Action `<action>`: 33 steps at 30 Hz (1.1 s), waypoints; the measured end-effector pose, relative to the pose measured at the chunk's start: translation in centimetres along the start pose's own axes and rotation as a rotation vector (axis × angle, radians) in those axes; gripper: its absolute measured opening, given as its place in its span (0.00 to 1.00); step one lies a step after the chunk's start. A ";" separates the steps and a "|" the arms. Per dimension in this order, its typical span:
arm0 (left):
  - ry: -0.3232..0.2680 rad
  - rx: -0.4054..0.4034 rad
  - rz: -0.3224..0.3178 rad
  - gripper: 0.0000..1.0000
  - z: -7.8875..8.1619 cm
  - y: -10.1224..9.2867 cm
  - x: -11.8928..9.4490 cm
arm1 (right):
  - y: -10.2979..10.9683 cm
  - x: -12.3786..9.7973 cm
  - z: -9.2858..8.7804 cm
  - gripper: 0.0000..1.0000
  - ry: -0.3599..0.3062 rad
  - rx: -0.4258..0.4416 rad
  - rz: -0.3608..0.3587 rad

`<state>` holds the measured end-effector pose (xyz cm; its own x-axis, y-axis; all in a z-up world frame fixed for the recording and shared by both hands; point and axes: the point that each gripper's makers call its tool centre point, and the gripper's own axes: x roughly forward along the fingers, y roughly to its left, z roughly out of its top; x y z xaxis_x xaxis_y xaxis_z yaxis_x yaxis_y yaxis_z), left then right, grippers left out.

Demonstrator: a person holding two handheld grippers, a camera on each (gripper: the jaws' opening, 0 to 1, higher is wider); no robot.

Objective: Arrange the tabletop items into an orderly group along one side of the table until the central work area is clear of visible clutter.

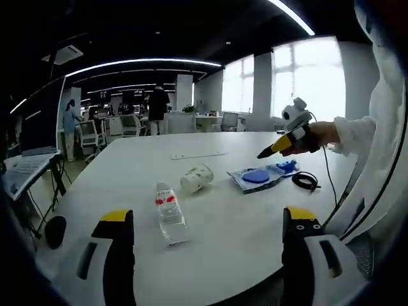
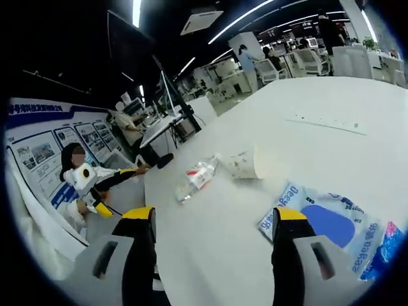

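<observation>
Both my tongs, left and right, hang spread and empty, since the clear plastic bottle, tipped paper cup and blue packet litter the white tabletop, ungathered.

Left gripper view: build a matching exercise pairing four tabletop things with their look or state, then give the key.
Things:
1. water bottle
2. paper cup
3. plastic packet
4. cable

States:
A. black, coiled
B. white, tipped on its side
C. clear, lying flat, red label
D. flat, blue contents

Pairs: 1-C, 2-B, 3-D, 4-A
</observation>
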<state>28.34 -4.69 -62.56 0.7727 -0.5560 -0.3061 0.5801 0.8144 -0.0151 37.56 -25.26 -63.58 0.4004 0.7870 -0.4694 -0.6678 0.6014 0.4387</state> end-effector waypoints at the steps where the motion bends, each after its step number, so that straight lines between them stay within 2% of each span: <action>1: 0.025 0.008 0.001 1.00 -0.4 -0.1 0.1 | -0.3 0.1 0.0 0.74 0.017 -0.015 -0.009; 4: 0.035 0.011 0.000 1.00 -0.6 -0.2 0.2 | -1.2 1.0 0.5 0.73 0.048 -0.026 -0.036; 7: 0.048 0.069 0.024 1.00 -0.8 0.1 0.2 | -1.8 2.2 1.5 0.74 0.053 0.024 -0.027; 9: 0.039 0.072 0.028 1.00 -0.6 0.2 0.2 | -1.9 3.0 2.1 0.74 0.051 0.090 -0.012; 10: 0.032 0.074 0.038 1.00 -0.5 0.4 0.0 | -1.9 3.2 2.5 0.73 0.048 0.092 -0.001; 13: -0.025 0.073 0.105 1.00 0.7 1.7 -0.5 | -2.1 4.2 3.1 0.72 0.079 0.068 0.011; 15: -0.032 0.099 0.142 1.00 0.9 2.4 -0.8 | -2.7 5.1 3.3 0.73 0.109 -0.002 0.011; 18: -0.035 0.102 0.134 1.00 0.8 2.2 -0.8 | -2.7 6.6 3.7 0.73 0.122 0.003 0.034; 21: 0.007 0.100 0.115 1.00 0.0 1.9 -0.4 | -2.5 8.2 3.9 0.72 0.136 -0.013 0.074; 23: 0.035 0.117 0.103 1.00 -0.6 1.6 -0.2 | -2.7 9.2 3.9 0.68 0.145 0.023 0.092; 25: 0.053 0.139 0.102 1.00 -1.0 1.6 0.0 | -2.9 9.9 4.4 0.66 0.123 0.056 0.115; 26: 0.063 0.145 0.104 1.00 -1.2 1.7 -0.1 | -3.5 10.3 4.7 0.67 0.107 0.073 0.106; 27: 0.058 0.143 0.102 1.00 -1.0 1.6 -0.2 | -4.1 10.5 4.9 0.67 0.094 0.104 0.085; 30: -0.018 0.144 0.112 1.00 0.4 1.8 -0.7 | -5.5 11.4 5.3 0.65 0.068 0.174 0.068; 33: -0.014 0.132 0.116 1.00 0.3 2.1 -0.7 | -6.0 11.9 5.4 0.66 0.062 0.175 0.059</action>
<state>29.06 -2.66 -62.04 0.8395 -0.4627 -0.2850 0.5149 0.8449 0.1452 49.74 -18.78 -67.71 0.3205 0.8149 -0.4830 -0.5674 0.5734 0.5909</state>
